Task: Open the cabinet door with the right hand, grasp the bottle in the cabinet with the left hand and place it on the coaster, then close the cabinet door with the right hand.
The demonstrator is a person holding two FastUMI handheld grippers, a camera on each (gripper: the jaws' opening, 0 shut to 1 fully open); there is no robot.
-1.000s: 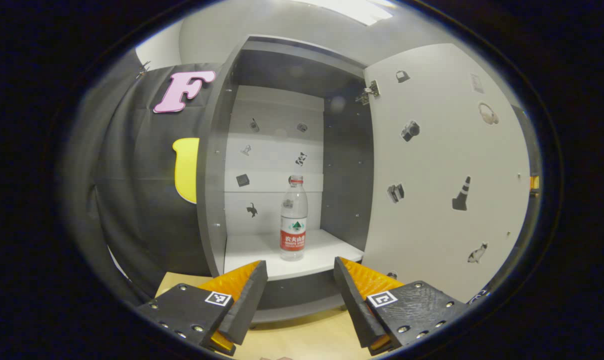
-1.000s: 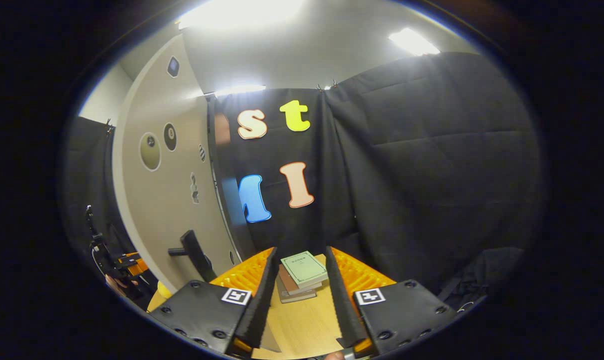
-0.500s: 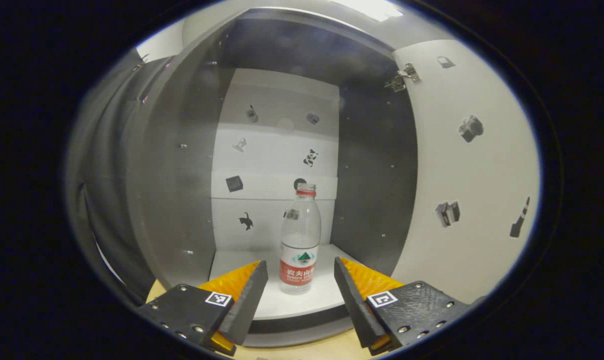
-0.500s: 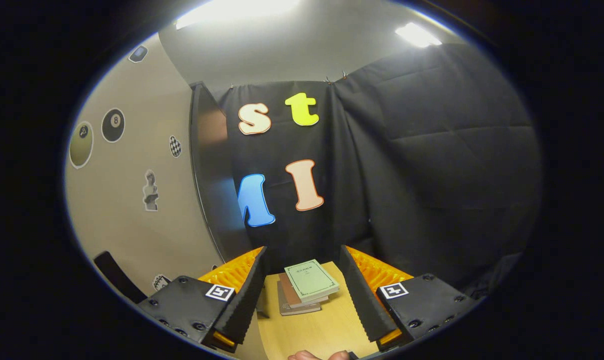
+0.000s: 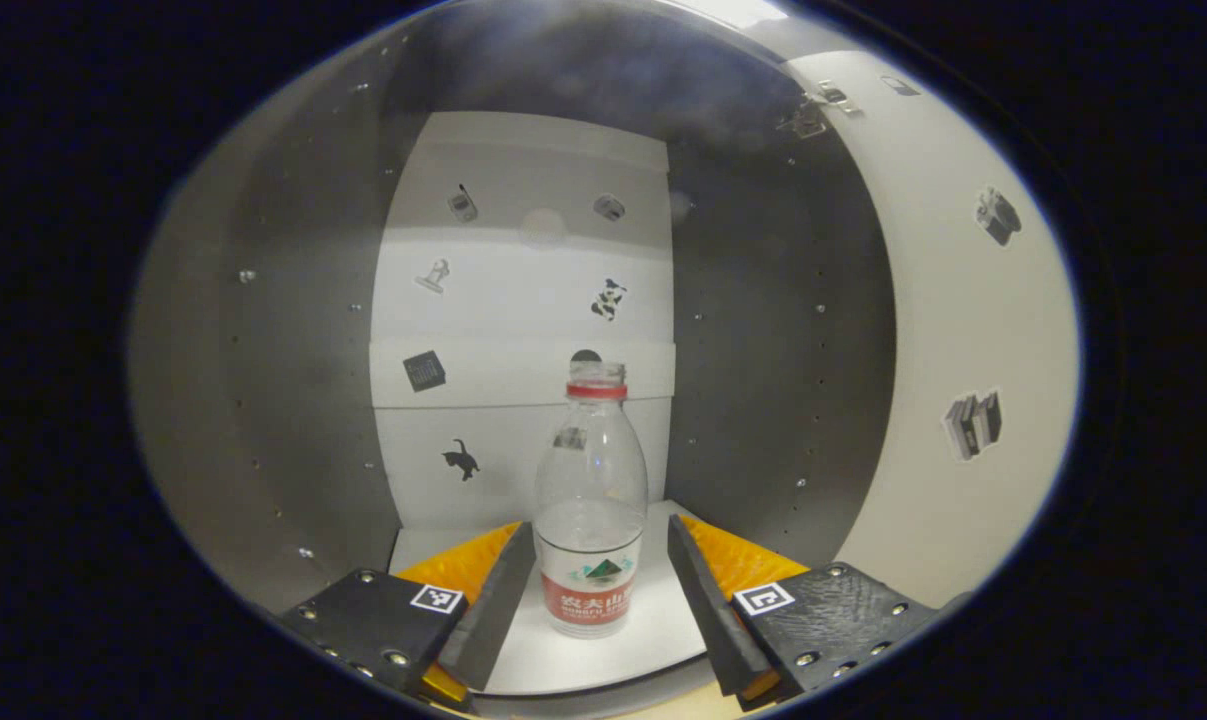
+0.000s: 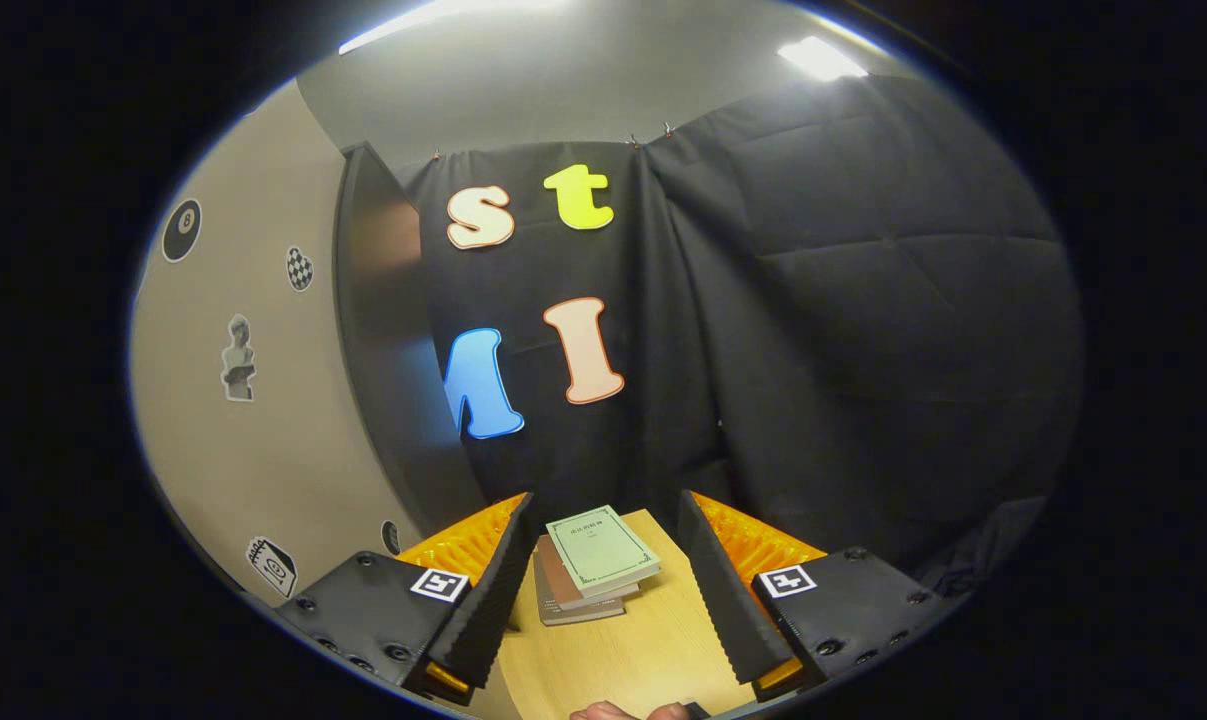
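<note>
A clear plastic bottle (image 5: 590, 500) with a red cap ring and a red label stands upright on the cabinet's white shelf (image 5: 653, 630). My left gripper (image 5: 599, 545) is open inside the cabinet, one finger on either side of the bottle's lower body, with small gaps to it. The cabinet door (image 5: 963, 330) stands wide open on the right of the left gripper view. In the right gripper view my right gripper (image 6: 603, 530) is open and holds nothing, and the door's outer face (image 6: 253, 400) rises close on its left.
Grey side walls (image 5: 283, 350) of the cabinet close in on both sides of the bottle, with a white back panel behind. In the right gripper view a small stack of books (image 6: 588, 560) lies on the wooden table (image 6: 643, 650) ahead of the fingers.
My left gripper has moved forward into the cabinet until its fingers flank the bottle. The right gripper opened wider after the first frame and shifted slightly beside the door.
</note>
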